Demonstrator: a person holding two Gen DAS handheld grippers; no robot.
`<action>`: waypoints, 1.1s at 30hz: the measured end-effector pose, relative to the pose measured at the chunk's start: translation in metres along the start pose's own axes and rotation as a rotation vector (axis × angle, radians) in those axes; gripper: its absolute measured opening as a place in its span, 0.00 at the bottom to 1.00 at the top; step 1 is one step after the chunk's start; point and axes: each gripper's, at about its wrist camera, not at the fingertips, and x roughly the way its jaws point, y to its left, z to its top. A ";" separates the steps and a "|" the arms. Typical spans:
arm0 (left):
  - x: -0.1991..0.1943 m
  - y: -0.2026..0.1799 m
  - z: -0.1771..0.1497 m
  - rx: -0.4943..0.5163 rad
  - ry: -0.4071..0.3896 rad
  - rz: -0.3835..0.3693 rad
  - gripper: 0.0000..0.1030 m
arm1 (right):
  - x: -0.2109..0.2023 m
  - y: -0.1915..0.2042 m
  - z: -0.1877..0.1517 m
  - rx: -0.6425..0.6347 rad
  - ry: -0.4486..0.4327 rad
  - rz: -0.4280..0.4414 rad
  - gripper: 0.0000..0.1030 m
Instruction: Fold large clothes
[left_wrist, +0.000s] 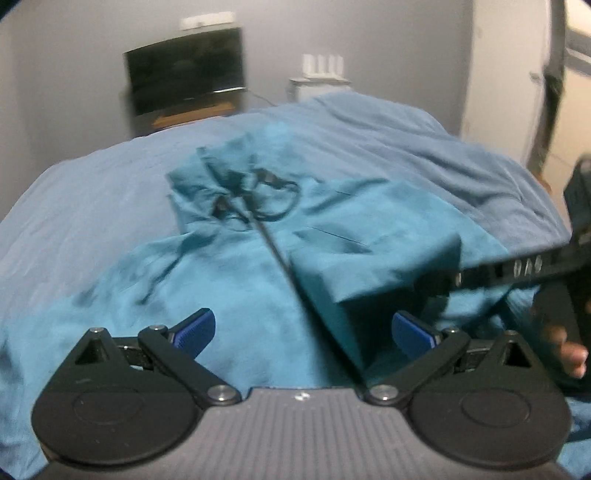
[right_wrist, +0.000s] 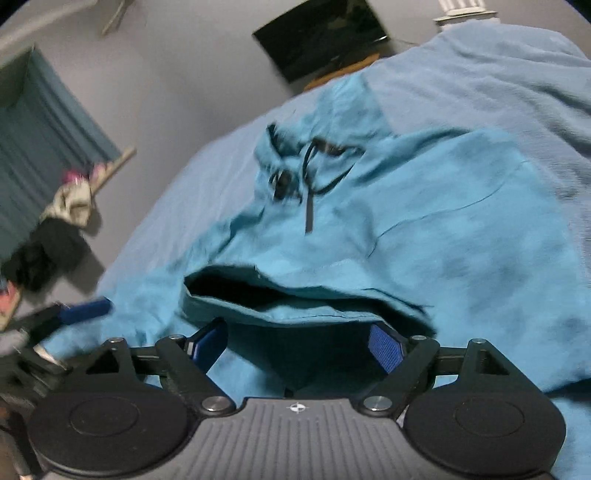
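A teal zip-up hoodie with black drawstrings lies spread on the blue bed cover. One side is folded over the front, with its edge at the right of the zipper. My left gripper hovers open over the hoodie's lower front, nothing between its blue pads. The right gripper shows at the right edge, with a hand on it. In the right wrist view the right gripper stands open just behind the hoodie's folded edge. Its pads do not press the cloth.
A dark screen and a white box with antennas stand beyond the bed's far end. A door is at the right. In the right wrist view a teal curtain and a pile of clothes are at the left.
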 end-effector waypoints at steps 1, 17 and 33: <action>0.007 -0.009 0.002 0.019 0.005 0.003 1.00 | -0.005 -0.004 0.000 0.018 -0.020 0.005 0.82; 0.072 -0.034 0.006 0.006 -0.087 0.063 0.00 | -0.040 -0.045 0.013 0.138 -0.265 0.129 0.83; 0.058 0.016 -0.071 0.068 0.051 0.250 0.64 | -0.007 -0.058 0.007 0.169 -0.177 0.040 0.83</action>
